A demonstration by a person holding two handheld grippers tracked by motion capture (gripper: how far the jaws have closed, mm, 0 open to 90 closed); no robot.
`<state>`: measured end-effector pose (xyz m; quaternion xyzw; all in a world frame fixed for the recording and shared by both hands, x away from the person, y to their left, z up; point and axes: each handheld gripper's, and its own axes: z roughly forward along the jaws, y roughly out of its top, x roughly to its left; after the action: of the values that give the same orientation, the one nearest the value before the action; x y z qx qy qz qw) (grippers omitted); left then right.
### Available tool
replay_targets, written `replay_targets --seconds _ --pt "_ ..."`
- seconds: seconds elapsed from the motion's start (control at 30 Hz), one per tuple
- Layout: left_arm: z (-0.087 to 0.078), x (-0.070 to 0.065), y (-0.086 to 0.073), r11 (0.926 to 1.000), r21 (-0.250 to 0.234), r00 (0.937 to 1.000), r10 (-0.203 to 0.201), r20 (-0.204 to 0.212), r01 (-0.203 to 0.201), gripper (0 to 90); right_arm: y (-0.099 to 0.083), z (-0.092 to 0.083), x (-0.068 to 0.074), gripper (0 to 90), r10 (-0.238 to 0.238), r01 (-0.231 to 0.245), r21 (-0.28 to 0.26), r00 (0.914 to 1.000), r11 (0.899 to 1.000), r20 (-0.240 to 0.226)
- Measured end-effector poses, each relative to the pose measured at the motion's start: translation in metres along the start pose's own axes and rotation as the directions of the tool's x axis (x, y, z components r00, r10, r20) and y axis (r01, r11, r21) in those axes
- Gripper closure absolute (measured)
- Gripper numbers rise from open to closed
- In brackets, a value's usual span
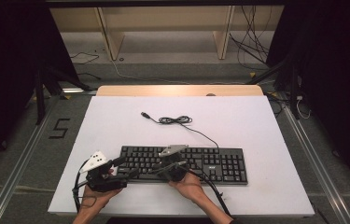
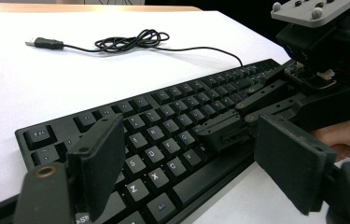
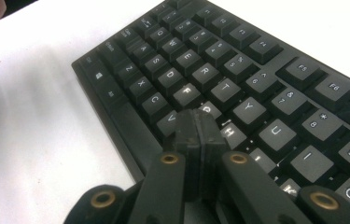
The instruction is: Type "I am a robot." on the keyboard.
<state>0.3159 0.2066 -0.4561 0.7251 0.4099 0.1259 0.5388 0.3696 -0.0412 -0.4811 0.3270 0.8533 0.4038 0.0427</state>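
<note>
Right gripper view is showing the right gripper [image 3: 199, 122] with its jaws pressed together, holding nothing, tips resting over the keyboard [image 3: 238, 74] near G. The left gripper [image 2: 189, 154] is hovering wide open and empty above the keyboard's left end.
</note>
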Motion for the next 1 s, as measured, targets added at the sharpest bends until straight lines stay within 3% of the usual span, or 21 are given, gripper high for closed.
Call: replay_targets --seconds 0.33,0.6,0.87,1.0 --pt "0.000 0.001 0.000 1.0000 0.001 1.0000 0.000 -0.003 0.000 24.2 0.000 -0.002 -0.003 90.0 0.018 -0.018 -0.008 0.9998 1.000 0.005" --pt "0.000 0.001 0.000 1.0000 0.001 1.0000 0.000 -0.004 0.000 24.2 0.006 -0.027 -0.025 73.7 0.071 -0.068 -0.089 0.9972 0.994 0.024" --pt "0.000 0.001 0.000 1.0000 0.001 1.0000 0.002 -0.007 -0.002 24.2 0.007 -0.033 -0.032 52.0 0.080 -0.076 -0.078 0.9956 0.994 0.049" --pt "0.000 0.001 0.000 1.0000 0.001 1.0000 0.003 -0.007 -0.003 24.2 0.006 -0.036 -0.036 47.3 0.089 -0.085 -0.074 0.9944 0.994 0.056"
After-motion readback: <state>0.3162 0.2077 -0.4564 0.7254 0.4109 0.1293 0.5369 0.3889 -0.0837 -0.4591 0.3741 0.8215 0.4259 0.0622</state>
